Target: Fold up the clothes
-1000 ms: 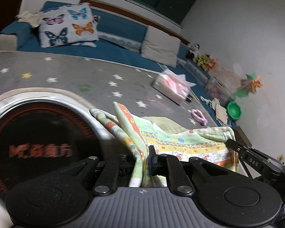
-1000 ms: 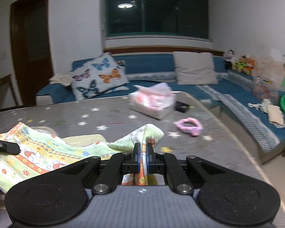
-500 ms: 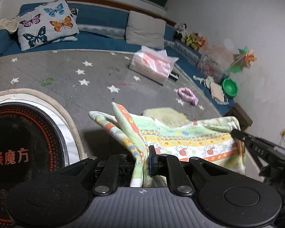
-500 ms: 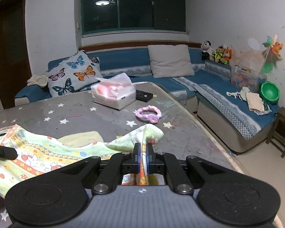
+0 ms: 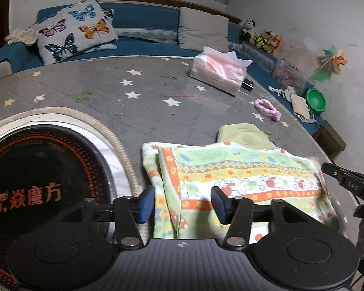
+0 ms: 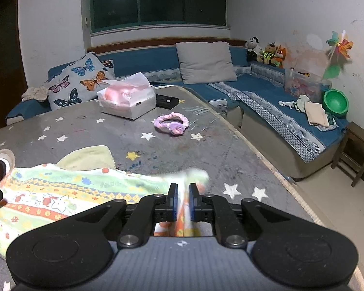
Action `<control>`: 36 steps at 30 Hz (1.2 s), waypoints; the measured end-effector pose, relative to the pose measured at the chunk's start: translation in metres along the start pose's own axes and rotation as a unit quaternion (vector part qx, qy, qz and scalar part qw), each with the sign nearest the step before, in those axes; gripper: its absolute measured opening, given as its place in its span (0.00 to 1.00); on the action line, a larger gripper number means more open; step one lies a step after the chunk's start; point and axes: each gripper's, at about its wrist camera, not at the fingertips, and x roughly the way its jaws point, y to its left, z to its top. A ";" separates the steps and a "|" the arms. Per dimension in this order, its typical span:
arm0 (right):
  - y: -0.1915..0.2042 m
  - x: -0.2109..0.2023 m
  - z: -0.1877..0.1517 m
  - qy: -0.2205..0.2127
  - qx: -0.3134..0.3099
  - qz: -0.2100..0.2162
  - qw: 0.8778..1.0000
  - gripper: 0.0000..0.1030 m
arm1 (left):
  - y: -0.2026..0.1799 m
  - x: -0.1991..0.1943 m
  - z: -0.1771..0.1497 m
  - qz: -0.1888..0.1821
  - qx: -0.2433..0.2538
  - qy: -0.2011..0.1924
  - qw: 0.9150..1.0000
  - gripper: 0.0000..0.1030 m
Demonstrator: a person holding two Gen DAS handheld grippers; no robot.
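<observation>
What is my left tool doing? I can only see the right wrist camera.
Observer: Your left tool is wide open and holds nothing. The colourful patterned cotton cloth lies flat on the grey star-print table, and part of it shows between the tool's fingers.
Operator: Is the cloth folded on that side?
Observer: Yes. Its left edge is doubled, with one layer lying on top of another.
Operator: What's beside it over there?
Observer: A big round black hotplate with orange writing, set into the table just left of the cloth.
</observation>
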 end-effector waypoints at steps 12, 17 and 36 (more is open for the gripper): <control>0.030 -0.009 -0.008 0.010 -0.005 0.053 0.999 0.52 | -0.006 -0.004 -0.009 0.014 0.010 -0.002 1.000 0.82; 0.054 -0.014 -0.017 0.018 -0.027 0.085 0.996 0.60 | -0.010 -0.005 -0.016 0.016 0.020 -0.002 1.000 0.86; 0.091 -0.043 -0.051 0.026 -0.068 0.113 0.991 0.81 | -0.019 -0.012 -0.043 0.029 0.059 0.006 0.998 0.94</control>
